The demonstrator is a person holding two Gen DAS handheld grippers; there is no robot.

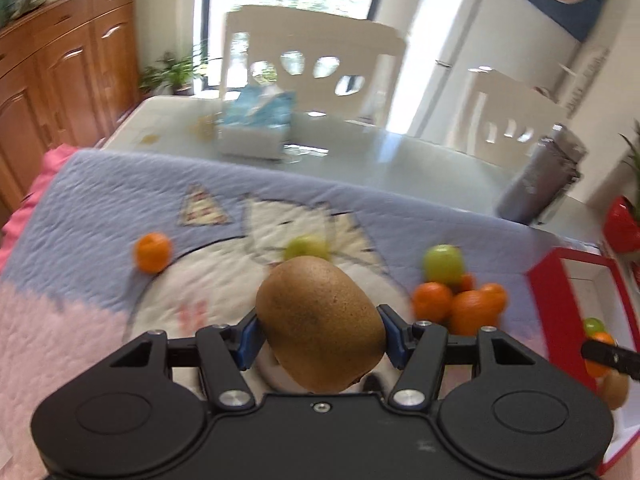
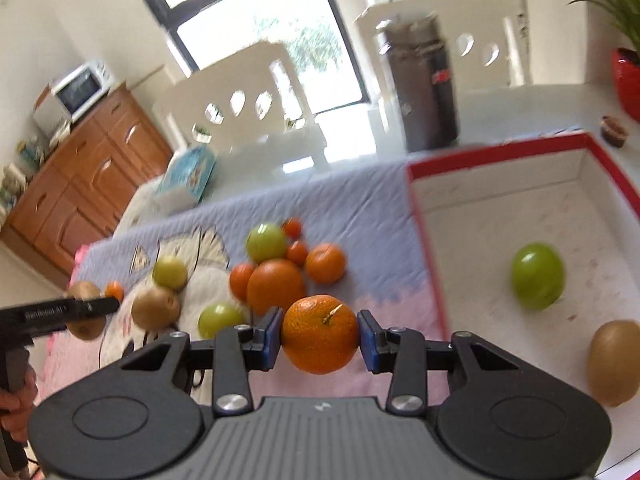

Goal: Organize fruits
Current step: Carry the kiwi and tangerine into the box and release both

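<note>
My left gripper (image 1: 320,336) is shut on a brown kiwi (image 1: 320,324) and holds it above the blanket (image 1: 100,200). My right gripper (image 2: 319,336) is shut on a mandarin (image 2: 320,334), just left of the red-rimmed box (image 2: 496,156). The box holds a green apple (image 2: 538,276) and a kiwi (image 2: 614,362). On the blanket lie a pile of oranges (image 2: 276,284), green apples (image 2: 266,242), a kiwi (image 2: 156,308) and a lone mandarin (image 1: 153,252). The left gripper shows at the left edge of the right wrist view (image 2: 60,314).
A tissue box (image 1: 258,124), a grey cylindrical container (image 2: 424,88) and a red plant pot (image 2: 628,80) stand on the glass table (image 1: 380,156) beyond the blanket. White chairs (image 1: 312,56) stand behind it. A wooden cabinet (image 1: 60,64) is at the left.
</note>
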